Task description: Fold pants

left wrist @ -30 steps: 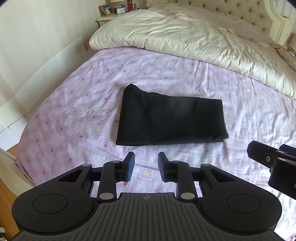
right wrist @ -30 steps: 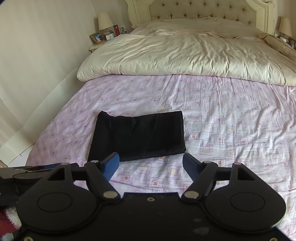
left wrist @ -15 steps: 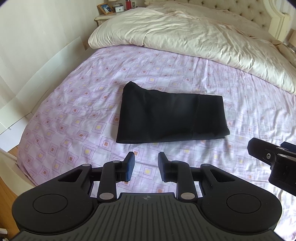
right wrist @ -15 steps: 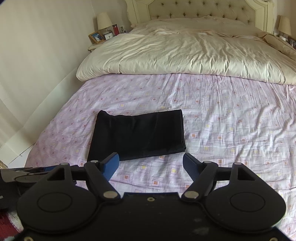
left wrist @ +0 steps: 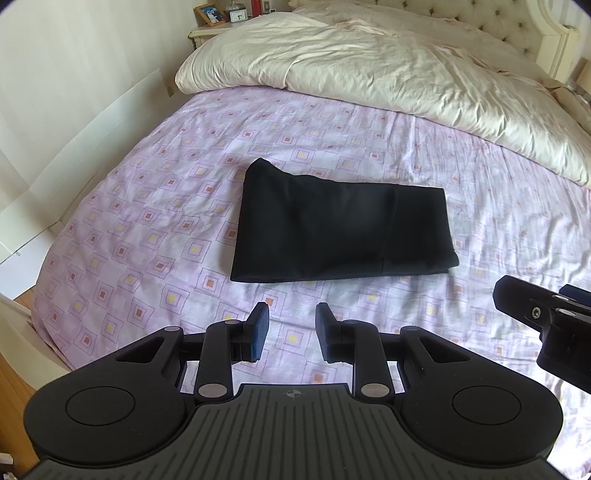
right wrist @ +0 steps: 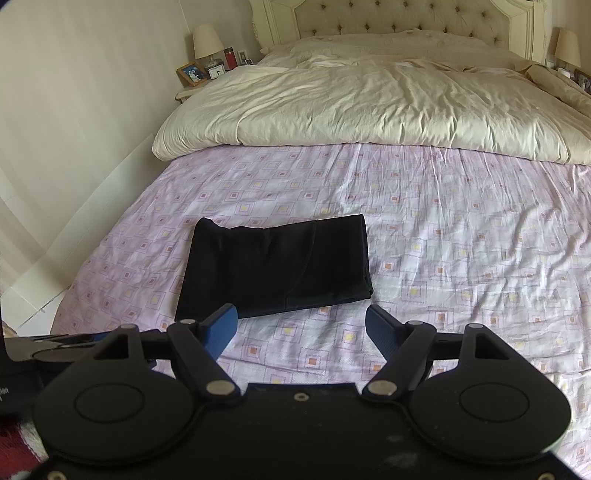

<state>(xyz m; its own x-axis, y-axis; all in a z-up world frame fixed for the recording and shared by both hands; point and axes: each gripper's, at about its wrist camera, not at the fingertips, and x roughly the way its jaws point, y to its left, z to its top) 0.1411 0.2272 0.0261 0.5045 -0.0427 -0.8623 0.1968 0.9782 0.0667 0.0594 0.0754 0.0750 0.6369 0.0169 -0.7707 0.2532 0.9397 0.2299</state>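
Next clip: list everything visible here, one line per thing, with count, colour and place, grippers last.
pants: 1, black, folded flat on the sheet, nearer the bed's left side
sheet: 1, lilac with small squares, covering the bed's near half
duvet: 1, cream, bunched across the bed's far half
headboard: 1, cream, tufted, at the far end
lamps: 2, cream shades, one either side of the headboard
photo frame: 1, wooden, on the left nightstand
clock: 1, white face, beside the frame
left gripper: 1, black, open, empty, short of the pants
right gripper: 1, black with blue pads, open, empty
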